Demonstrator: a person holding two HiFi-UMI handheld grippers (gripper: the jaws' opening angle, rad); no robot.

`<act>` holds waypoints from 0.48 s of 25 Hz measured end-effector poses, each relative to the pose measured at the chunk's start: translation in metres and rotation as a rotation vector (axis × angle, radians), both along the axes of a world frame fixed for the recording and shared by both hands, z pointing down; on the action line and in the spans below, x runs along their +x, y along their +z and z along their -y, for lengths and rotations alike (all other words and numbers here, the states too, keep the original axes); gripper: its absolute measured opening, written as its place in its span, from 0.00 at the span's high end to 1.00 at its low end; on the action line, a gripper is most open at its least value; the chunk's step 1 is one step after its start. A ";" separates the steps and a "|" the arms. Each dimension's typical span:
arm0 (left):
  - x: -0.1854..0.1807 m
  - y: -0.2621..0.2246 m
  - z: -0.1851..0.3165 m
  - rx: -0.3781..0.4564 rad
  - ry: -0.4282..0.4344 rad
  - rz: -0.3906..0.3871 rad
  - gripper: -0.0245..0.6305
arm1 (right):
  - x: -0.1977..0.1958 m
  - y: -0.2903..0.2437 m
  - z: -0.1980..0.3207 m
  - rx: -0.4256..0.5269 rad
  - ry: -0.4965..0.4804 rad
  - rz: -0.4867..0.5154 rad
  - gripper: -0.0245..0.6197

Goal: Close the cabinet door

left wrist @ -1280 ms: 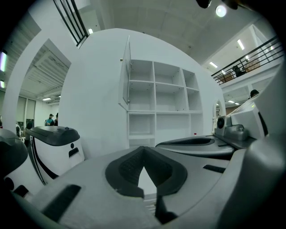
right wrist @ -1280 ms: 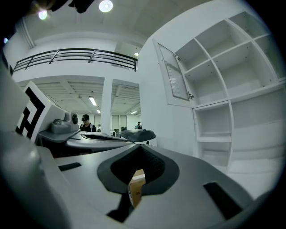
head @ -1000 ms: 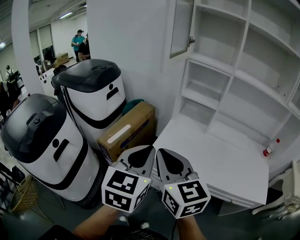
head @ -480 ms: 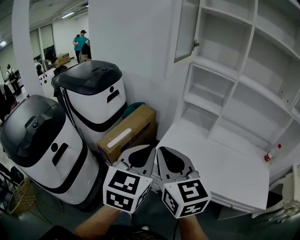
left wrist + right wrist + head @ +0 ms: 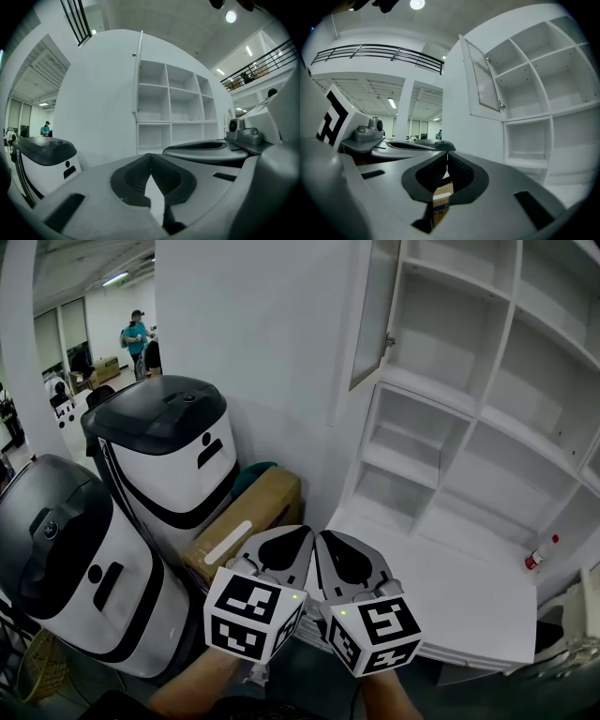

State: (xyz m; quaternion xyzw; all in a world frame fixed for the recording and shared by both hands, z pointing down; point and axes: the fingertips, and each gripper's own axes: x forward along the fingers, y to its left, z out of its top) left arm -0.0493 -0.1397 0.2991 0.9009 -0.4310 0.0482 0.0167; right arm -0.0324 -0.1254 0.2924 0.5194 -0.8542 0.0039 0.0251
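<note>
The white cabinet door [image 5: 373, 315] with a frosted pane stands swung open at the upper left of the white shelf unit [image 5: 469, 418], its small knob [image 5: 388, 339] at the lower edge. My left gripper [image 5: 298, 536] and right gripper [image 5: 323, 540] are held side by side low in the head view, well short of the door, both shut with nothing in them. The left gripper view has the door [image 5: 139, 75] edge-on above the shut left gripper [image 5: 150, 158]. The right gripper view has the door [image 5: 480, 79] up and to the right of the right gripper [image 5: 446, 155].
Two large white-and-black machines [image 5: 173, 456] [image 5: 66, 568] stand at the left, with a cardboard box [image 5: 248, 521] against the wall behind them. A white counter [image 5: 450, 587] runs under the shelves, and a small red-capped bottle [image 5: 535, 557] stands at its right. People [image 5: 136, 338] stand far back.
Both grippers have moved forward together towards the cabinet, still side by side and shut. The machines have slid left and down in the head view and the door looks nearer.
</note>
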 end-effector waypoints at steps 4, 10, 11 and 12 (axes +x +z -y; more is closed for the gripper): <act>-0.001 -0.011 0.028 0.006 0.030 -0.004 0.95 | -0.001 -0.015 0.026 0.025 0.039 0.009 0.93; -0.002 -0.030 0.062 0.011 0.081 -0.019 0.95 | 0.000 -0.042 0.058 0.074 0.106 -0.006 0.93; -0.002 -0.034 0.067 0.014 0.088 -0.021 0.95 | 0.001 -0.047 0.062 0.081 0.118 -0.012 0.93; -0.002 -0.038 0.071 0.019 0.097 -0.023 0.95 | 0.001 -0.051 0.065 0.090 0.130 -0.017 0.93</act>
